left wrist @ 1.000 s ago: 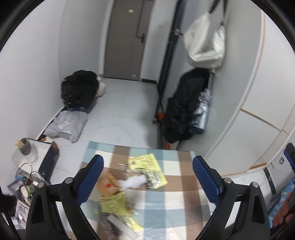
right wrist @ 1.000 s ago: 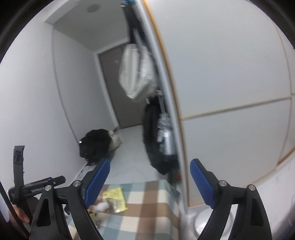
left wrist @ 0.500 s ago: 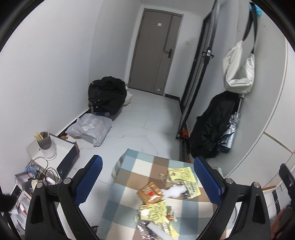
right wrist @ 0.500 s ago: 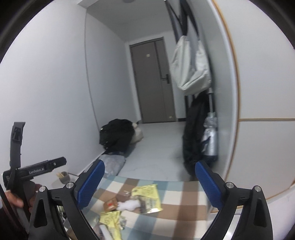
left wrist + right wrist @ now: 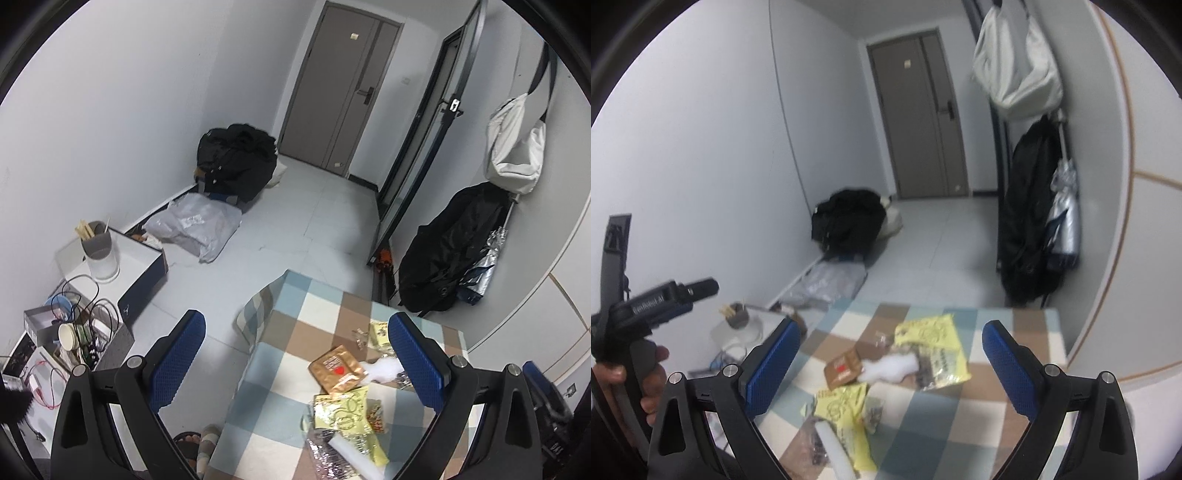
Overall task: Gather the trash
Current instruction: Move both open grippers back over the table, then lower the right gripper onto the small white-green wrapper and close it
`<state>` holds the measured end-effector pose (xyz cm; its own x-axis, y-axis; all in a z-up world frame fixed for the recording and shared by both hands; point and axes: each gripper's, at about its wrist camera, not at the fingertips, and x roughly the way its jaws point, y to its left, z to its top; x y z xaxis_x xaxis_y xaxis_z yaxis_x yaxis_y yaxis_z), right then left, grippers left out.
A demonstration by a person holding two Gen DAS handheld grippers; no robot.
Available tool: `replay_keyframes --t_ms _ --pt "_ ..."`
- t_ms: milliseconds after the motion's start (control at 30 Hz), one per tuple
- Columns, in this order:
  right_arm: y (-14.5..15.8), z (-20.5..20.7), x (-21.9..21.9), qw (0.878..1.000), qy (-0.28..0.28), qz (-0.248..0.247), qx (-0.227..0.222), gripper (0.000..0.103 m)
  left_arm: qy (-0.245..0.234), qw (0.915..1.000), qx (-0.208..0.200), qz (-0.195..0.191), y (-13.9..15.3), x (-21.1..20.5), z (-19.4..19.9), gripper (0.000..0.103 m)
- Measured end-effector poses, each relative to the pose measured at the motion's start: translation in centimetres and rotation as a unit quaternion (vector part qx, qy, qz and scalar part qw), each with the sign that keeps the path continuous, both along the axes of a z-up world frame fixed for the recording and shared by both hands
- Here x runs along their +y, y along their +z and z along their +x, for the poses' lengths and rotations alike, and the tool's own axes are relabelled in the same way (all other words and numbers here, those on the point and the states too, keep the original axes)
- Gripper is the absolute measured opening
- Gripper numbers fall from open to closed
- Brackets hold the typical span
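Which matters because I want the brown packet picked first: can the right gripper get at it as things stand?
Probably yes. The right gripper is open and empty, and the brown packet lies uncovered on the checked tablecloth, with only the white wad against its side.

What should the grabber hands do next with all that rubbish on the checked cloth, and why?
Probably lower the right gripper onto the brown packet. Both grippers are open and empty, above the checked cloth, and the packet lies on top of the pile.

I see my right gripper (image 5: 890, 363) wide open above wrappers (image 5: 932, 349) on the checked table (image 5: 1015, 410); nothing sits between its jaws.
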<state>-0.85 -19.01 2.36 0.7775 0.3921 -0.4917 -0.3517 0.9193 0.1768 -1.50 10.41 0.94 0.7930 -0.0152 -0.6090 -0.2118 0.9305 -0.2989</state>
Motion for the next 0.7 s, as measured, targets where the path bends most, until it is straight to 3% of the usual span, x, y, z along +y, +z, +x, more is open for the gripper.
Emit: replay_keyframes --t_ms 433,700 --pt "-7.6 3.6 3.9 0.990 0.056 -0.018 0.125 0.097 -0.007 0.9963 0.064 -0.057 -2.6 2.5 2.0 0.098" --pt "-11.6 5.5 5.4 0.978 0.080 -0.014 0.191 0.079 -0.017 0.9942 0.084 -0.064 -3.2 2.5 3.2 0.098"
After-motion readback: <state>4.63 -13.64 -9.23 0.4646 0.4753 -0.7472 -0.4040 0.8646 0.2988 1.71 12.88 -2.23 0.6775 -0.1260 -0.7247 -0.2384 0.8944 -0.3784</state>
